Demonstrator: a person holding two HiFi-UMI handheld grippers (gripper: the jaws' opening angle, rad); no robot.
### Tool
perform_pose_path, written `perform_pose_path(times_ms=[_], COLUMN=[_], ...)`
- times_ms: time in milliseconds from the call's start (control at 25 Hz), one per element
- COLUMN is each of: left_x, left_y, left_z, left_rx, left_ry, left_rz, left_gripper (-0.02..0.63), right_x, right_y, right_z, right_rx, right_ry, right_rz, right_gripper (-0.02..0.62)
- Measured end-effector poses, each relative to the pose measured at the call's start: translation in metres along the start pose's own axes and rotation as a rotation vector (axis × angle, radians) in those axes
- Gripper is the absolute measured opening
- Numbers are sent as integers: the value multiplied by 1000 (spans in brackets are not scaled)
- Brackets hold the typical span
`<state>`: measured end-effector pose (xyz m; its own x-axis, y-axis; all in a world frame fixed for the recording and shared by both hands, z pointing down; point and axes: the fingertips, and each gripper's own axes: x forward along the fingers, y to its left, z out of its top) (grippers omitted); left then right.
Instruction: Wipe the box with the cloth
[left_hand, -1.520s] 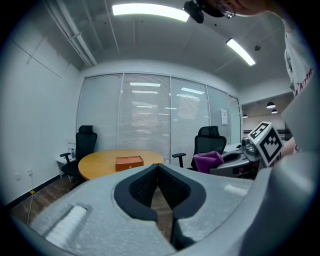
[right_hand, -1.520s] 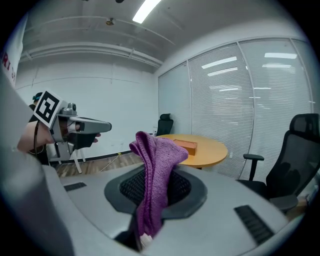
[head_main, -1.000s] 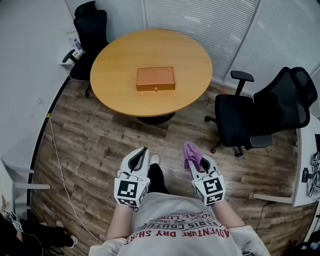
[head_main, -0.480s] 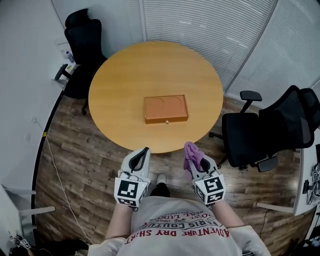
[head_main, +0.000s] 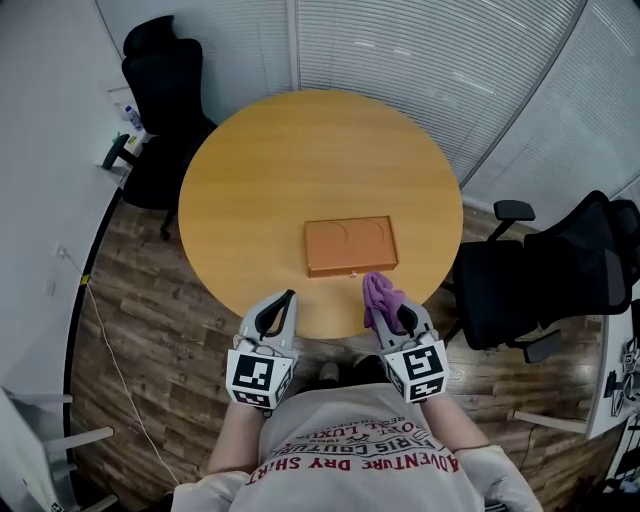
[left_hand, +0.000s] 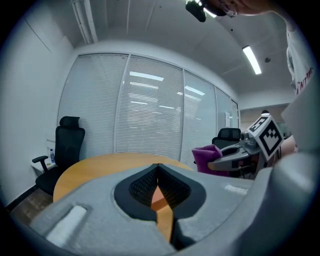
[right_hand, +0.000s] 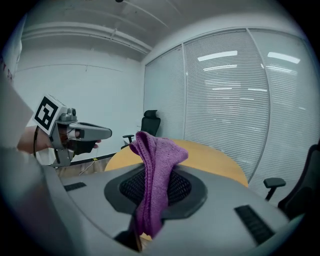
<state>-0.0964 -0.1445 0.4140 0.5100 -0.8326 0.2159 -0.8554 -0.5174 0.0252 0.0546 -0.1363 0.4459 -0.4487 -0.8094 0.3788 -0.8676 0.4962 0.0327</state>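
1. Head view: the box (head_main: 350, 246) lies flat on the round bench (head_main: 250, 170), toward the near right rim. Its lid is closed and nothing touches it.
2. The right tongs (head_main: 392, 312) are clenched on the cloth (head_main: 378, 294), a purple bunch standing up out of the tips. In the right gripper view it is pinched between the pads, with a folded crown above and a short tail hanging below.
3. The left tongs (head_main: 286, 300) are clenched on nothing. In the left gripper view the tips meet, and only orange wood shows through the hollow behind them.
4. Both tongs are held low, close to the person, at the near rim of the bench. The cloth sits just short of the box's near right corner, apart from it. How high it is above the bench cannot be told.
5. Judgement: this is the approach step. The cloth is in hand, but no wiping contact has been made.
6. The next move calls for carrying the right tongs forward and down until the loose fold meets the lid. They should be tipped so that the fabric, not the hard tips, bears on the surface.
7. The box looks light and may slide under a stroke. The left tongs may be needed against its far left end to steady it.
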Motion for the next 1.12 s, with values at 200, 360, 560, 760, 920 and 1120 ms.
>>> perform_pose_path(times_ms=[200, 360, 560, 760, 920, 1120], left_x=[22, 40, 63, 84, 102, 124], left_y=[18, 40, 63, 92, 111, 136], left_z=[-5, -11, -19, -21, -18, -22], left_rx=[-16, -39, -78, -79, -78, -92], left_ry=[7, 20, 35, 52, 53, 63], left_rz=[2, 29, 48, 67, 83, 100], left_gripper=[9, 9, 9, 9, 9, 9], right_x=[38, 77, 128, 179, 218, 264], right_y=[-13, -20, -30, -35, -44, -47], right_z=[0, 3, 9, 14, 8, -6], right_rx=[-34, -53, -78, -84, -95, -177], right_ry=[37, 68, 89, 115, 163, 238], right_rz=[11, 43, 88, 114, 134, 177], right_gripper=[81, 81, 81, 81, 81, 81])
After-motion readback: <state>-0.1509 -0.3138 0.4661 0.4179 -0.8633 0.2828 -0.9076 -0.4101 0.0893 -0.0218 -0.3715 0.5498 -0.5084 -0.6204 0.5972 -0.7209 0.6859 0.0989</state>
